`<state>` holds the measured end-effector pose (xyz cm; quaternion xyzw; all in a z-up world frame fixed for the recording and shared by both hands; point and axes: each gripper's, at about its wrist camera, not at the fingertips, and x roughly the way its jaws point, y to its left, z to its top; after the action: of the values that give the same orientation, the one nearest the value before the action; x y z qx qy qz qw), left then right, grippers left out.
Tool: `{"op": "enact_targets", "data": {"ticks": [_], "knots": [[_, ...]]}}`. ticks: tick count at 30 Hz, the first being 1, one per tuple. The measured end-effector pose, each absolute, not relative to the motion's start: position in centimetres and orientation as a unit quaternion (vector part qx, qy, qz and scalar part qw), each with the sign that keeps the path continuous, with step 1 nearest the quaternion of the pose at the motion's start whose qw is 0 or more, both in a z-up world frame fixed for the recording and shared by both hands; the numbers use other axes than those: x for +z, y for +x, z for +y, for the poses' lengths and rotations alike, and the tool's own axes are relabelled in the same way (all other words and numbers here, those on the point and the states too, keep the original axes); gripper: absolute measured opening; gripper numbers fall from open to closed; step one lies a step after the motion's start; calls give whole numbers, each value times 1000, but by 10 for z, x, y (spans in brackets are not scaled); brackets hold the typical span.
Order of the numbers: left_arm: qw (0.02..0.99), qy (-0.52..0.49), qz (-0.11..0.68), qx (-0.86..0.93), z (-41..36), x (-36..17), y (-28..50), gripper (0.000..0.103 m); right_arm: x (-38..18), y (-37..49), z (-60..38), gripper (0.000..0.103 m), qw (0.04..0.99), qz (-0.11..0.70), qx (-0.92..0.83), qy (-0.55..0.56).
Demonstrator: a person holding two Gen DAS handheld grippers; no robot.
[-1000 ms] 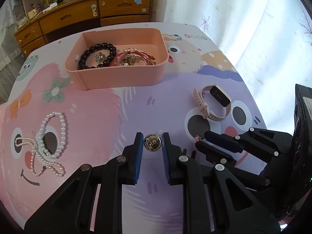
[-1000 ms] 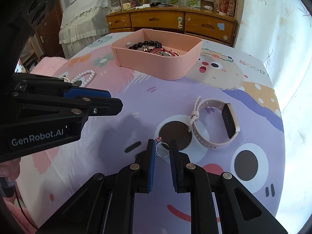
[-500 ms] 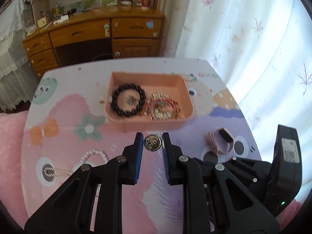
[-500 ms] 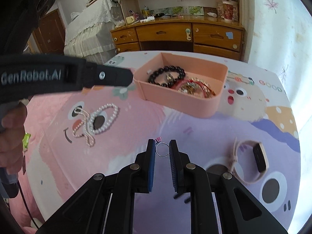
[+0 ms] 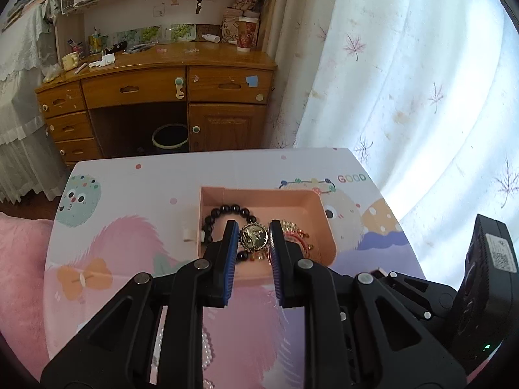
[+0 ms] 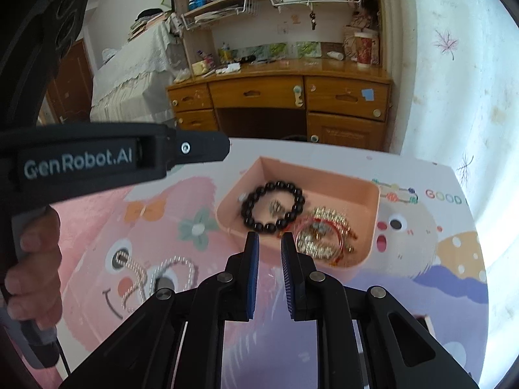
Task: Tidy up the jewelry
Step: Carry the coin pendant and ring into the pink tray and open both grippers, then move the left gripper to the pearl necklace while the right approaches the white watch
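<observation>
Both hand-held grippers have risen from the table and now hang over the pink tray (image 5: 319,223) at frame centre. The left hand-held gripper (image 5: 253,237) is clamped on a gold pendant (image 5: 253,236). The right hand-held gripper (image 6: 270,243) is nearly closed; the thin ring seen earlier between its pads cannot be made out now. Judgement: release into the tray comes next.

Pink tray (image 6: 363,261) open-topped; its left end and middle taken by black bead bracelet (image 6: 273,207), near right by red-gold pile (image 6: 321,233), far right floor bare. Pearl strand (image 6: 155,274) lies on the mat (image 6: 181,194) left of tray; mat between them free. Left gripper (image 5: 253,238) body crosses right view's left side
</observation>
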<state>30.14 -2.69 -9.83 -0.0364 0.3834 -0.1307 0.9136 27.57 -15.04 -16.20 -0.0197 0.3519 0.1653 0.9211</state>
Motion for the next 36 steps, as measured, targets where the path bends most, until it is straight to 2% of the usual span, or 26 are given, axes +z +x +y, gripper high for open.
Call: {"op": "enact_targets", "data": {"ticks": [9, 10, 11, 13, 22, 31, 32, 33, 35, 36], "knots": [[894, -62, 412, -163, -10, -118, 336, 18, -156, 310, -145, 14, 929, 348, 123, -3], [889, -65, 421, -169, -10, -122, 340, 26, -157, 312, -146, 15, 928, 353, 119, 2], [885, -66, 428, -172, -9, -125, 342, 47, -158, 314, -148, 15, 927, 358, 115, 7], [889, -63, 422, -164, -5, -128, 342, 67, -159, 315, -153, 15, 925, 364, 107, 21], [891, -67, 431, -124, 21, -133, 327, 68, -159, 305, -169, 15, 920, 380, 85, 46], [882, -125, 451, -42, 74, -146, 272, 68, -161, 276, -192, 40, 900, 410, 110, 98], [882, -129, 452, -29, 80, -149, 262, 68, -163, 272, -195, 47, 897, 416, 109, 101], [881, -132, 453, -20, 84, -151, 256, 68, -165, 268, -199, 59, 893, 424, 107, 107], [877, -143, 458, 0, 94, -158, 237, 69, -168, 260, -208, 73, 887, 434, 105, 119], [875, -148, 462, 6, 98, -162, 229, 69, -170, 256, -214, 76, 883, 438, 104, 131]]}}
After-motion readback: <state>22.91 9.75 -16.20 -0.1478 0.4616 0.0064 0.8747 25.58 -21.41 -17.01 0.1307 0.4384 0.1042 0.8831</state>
